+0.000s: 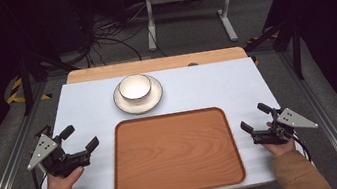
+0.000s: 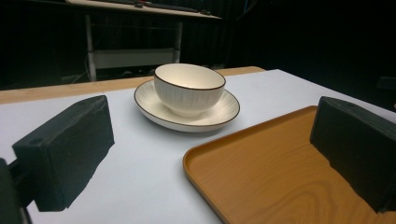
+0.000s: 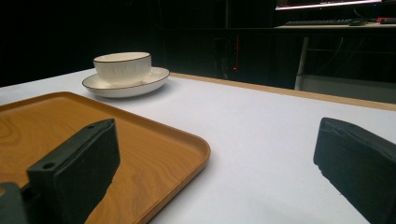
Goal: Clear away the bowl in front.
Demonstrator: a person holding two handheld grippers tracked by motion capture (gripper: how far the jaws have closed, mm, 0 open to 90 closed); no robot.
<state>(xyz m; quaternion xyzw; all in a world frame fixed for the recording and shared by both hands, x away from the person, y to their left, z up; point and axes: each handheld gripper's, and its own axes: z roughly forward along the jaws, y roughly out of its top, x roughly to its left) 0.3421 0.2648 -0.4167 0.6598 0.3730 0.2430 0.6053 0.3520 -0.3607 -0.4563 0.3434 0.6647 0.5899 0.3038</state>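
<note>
Grippers, left [image 1: 81,138] and right [image 1: 253,117], released, flank tray [image 1: 180,184]; bowl [image 1: 135,87] on saucer [image 1: 155,98] at 12 o'clock—likely lift both level, gripping the rim.

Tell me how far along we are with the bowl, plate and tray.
Nothing looks done yet: the white ribbed bowl sits on the white dark-rimmed plate, beyond the bare wooden tray. Nothing is in hand: the left gripper and right gripper are open beside the tray. Presumably, moving the dishes onto it remains.

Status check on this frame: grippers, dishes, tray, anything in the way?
Left hand-held gripper and right hand-held gripper open, flanking the tray. Bowl sits on plate, beyond the bare tray. Nothing between them.
</note>
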